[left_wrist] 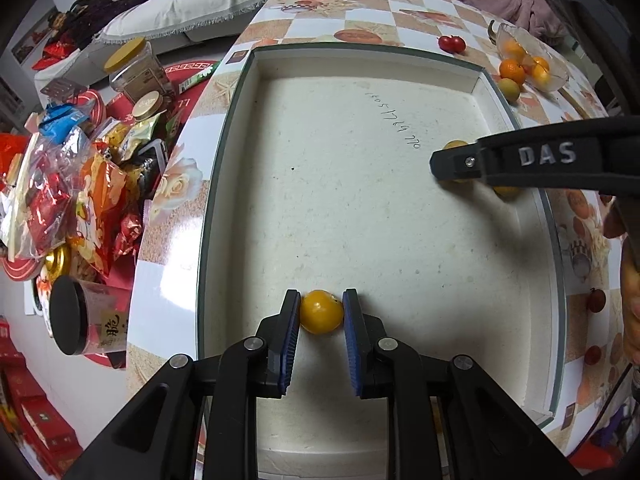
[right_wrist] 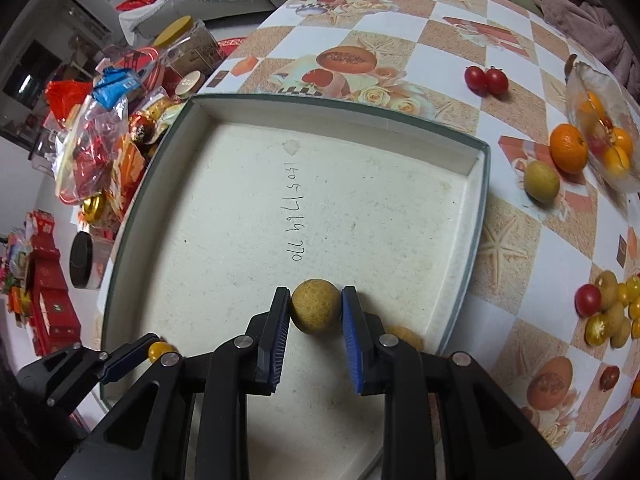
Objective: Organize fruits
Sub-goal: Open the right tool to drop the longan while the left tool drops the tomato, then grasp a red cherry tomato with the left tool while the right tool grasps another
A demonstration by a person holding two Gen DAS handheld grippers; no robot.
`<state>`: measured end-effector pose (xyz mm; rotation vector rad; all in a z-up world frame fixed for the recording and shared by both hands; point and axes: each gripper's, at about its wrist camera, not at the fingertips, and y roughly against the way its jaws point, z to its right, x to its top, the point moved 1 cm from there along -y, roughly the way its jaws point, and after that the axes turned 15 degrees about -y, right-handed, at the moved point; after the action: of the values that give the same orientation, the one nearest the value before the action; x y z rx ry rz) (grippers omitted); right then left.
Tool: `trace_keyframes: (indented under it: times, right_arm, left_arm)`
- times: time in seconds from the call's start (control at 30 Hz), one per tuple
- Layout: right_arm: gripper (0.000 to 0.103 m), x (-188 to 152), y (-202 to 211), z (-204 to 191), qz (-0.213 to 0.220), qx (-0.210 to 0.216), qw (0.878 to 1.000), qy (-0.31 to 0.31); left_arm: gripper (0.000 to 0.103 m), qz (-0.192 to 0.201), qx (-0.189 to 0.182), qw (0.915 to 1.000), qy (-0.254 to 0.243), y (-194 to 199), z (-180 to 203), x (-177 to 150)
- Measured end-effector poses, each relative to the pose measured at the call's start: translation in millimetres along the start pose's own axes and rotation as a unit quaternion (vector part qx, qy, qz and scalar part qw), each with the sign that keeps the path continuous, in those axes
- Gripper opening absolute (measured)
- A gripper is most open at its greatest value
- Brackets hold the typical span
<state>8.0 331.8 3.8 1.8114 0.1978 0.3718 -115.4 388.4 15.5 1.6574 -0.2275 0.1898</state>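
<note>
A shallow white tray [left_wrist: 400, 208] with a green rim [right_wrist: 248, 98] lies on the patterned table. My left gripper [left_wrist: 321, 310] is shut on a small yellow tomato [left_wrist: 321, 312], low over the tray's near left part; it also shows in the right wrist view [right_wrist: 159, 351]. My right gripper [right_wrist: 315, 306] is shut on a brown round longan [right_wrist: 315, 306], low over the tray's near right part. The right gripper [left_wrist: 452, 166] shows in the left wrist view, with another longan [left_wrist: 506, 191] behind it in the tray. A second longan [right_wrist: 404, 336] lies by my right finger.
A glass bowl [right_wrist: 576, 80] with oranges stands at the far right, an orange [right_wrist: 568, 148] and a longan [right_wrist: 541, 176] beside it. Two red tomatoes [right_wrist: 486, 80] lie behind the tray. Mixed small fruits [right_wrist: 610, 308] lie at the right. Snack bags and jars [left_wrist: 80, 184] crowd the left.
</note>
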Motion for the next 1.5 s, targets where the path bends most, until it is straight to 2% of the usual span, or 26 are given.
trace_keyframes:
  times: [0.03,0.07,0.1,0.2,0.27,0.4,0.57,0.73,1.2,1.5]
  right_arm:
    - [0.030,0,0,-1,0.002,-0.003,1.000,0.006]
    - [0.034,0,0,-3,0.002,-0.004,1.000,0.011]
    - [0.037,0,0,-5,0.002,-0.003,1.000,0.014]
    - [0.055,-1,0,-10,-0.004,0.007,1.000,0.020]
    - [0.077,-1,-2,-12,-0.006,0.004,1.000,0.021]
    - [0.083,2,10,-7,0.004,0.039,0.999,-0.005]
    - [0.084,4,37,8,0.041,0.053,0.997,-0.036]
    - [0.084,-3,57,41,0.065,0.041,0.994,-0.081]
    - [0.084,-55,89,162,0.076,-0.013,0.978,-0.193]
    - [0.084,-86,101,223,0.075,-0.038,0.965,-0.248]
  left_arm:
    - [0.041,0.000,0.006,1.0000,-0.002,0,0,0]
    - [0.070,0.000,0.009,1.0000,-0.001,0,1,0]
    - [0.080,0.001,0.011,0.9999,0.002,1,0,-1]
    - [0.081,0.007,0.011,0.9999,-0.004,4,3,0]
    - [0.081,-0.001,0.015,0.9998,-0.010,2,5,0]
    - [0.081,-0.009,0.013,0.9998,-0.015,2,8,-3]
    - [0.081,-0.013,0.011,0.9995,-0.027,5,16,-1]
    - [0.081,0.002,0.005,0.9987,-0.051,14,34,11]
    - [0.081,0.031,-0.030,0.9915,-0.123,36,105,39]
    - [0.081,0.041,-0.047,0.9856,-0.157,48,150,52]
